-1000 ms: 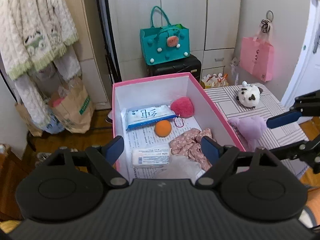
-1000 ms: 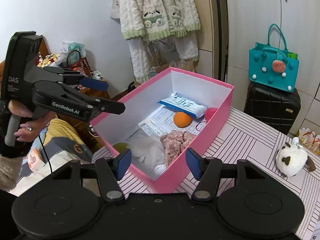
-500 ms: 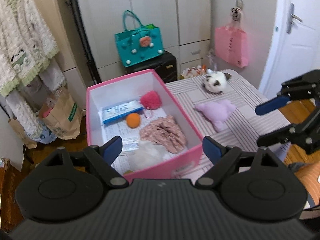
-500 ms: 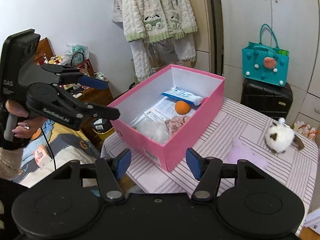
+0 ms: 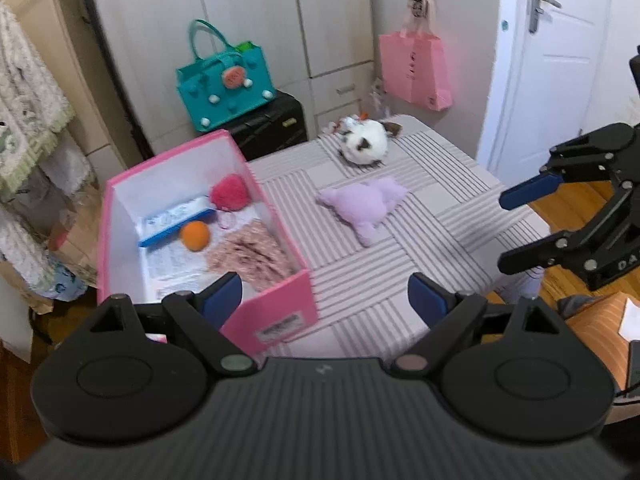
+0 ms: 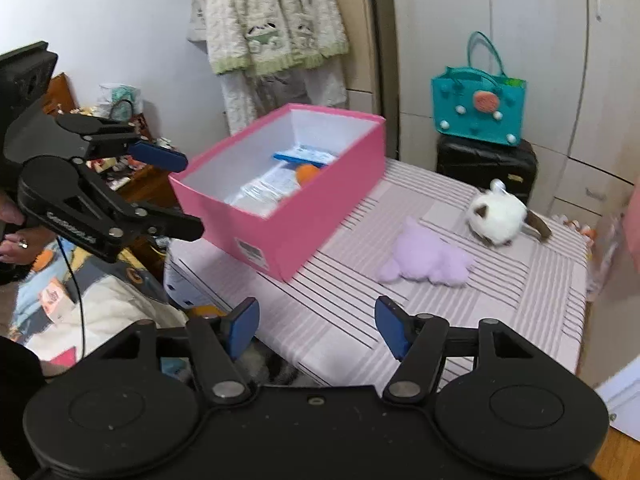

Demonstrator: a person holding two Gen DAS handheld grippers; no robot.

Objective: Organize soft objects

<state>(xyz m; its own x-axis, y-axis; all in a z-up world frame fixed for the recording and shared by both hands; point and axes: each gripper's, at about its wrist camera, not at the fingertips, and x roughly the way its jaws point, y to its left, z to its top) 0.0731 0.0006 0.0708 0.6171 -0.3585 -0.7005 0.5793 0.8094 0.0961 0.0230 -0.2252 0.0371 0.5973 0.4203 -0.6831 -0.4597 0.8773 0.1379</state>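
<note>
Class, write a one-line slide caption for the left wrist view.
Open left gripper faces a pink box, with a purple plush and white plush on the striped table.

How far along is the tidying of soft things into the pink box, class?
Done: the pink box already holds a pink pompom, an orange ball and a floral cloth. In hand: nothing; the left gripper and right gripper are both open and empty. Left: the purple plush and the white plush on the striped table.
</note>
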